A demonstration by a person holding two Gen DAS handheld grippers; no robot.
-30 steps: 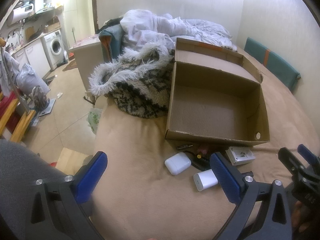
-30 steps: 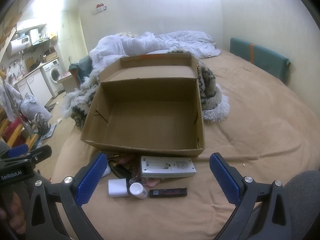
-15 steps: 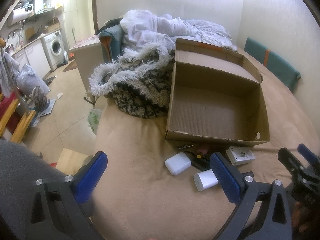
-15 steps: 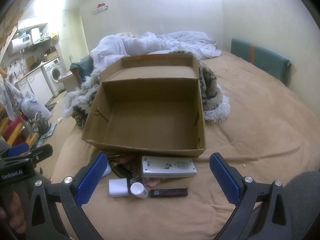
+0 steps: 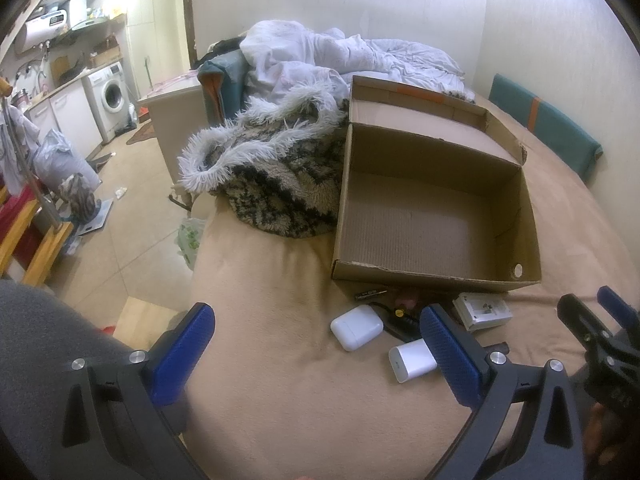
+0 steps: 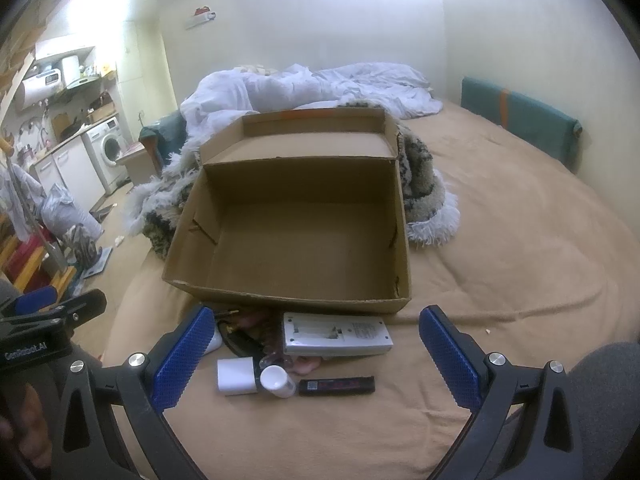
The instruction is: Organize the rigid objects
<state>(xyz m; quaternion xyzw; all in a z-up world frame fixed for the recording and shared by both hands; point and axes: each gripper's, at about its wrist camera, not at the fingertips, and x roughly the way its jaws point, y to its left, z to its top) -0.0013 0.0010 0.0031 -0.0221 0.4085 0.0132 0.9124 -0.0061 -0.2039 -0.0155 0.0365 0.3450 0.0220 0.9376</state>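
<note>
Nearest the cameras, the left claw [image 5: 316, 348] and the right claw [image 6: 312, 350] both hang released above the tan bed [image 6: 520, 248], jaws spread wide and grasping nothing.

Just beyond them, a cluster of small rigid items lies on the bed against the near wall of the box. Counted, there are one white earbud case [image 5: 356, 327], one white charger block [image 6: 236, 376], one small white-capped bottle [image 6: 277, 381], one flat black stick [image 6: 337, 385], one white rectangular device [image 6: 335, 334], one thin dark pen-like item [image 5: 371, 293] and one black corded object [image 6: 240, 340] (a pinkish thing underneath is too hidden to identify).

Farther back sits one open cardboard box [image 6: 296, 300], its floor bare. Judging from this, sorting has not begun: every item remains outside, all left to place.

Behind the box lie one shaggy patterned throw [image 5: 276, 176] and one rumpled white duvet [image 6: 320, 88].
</note>
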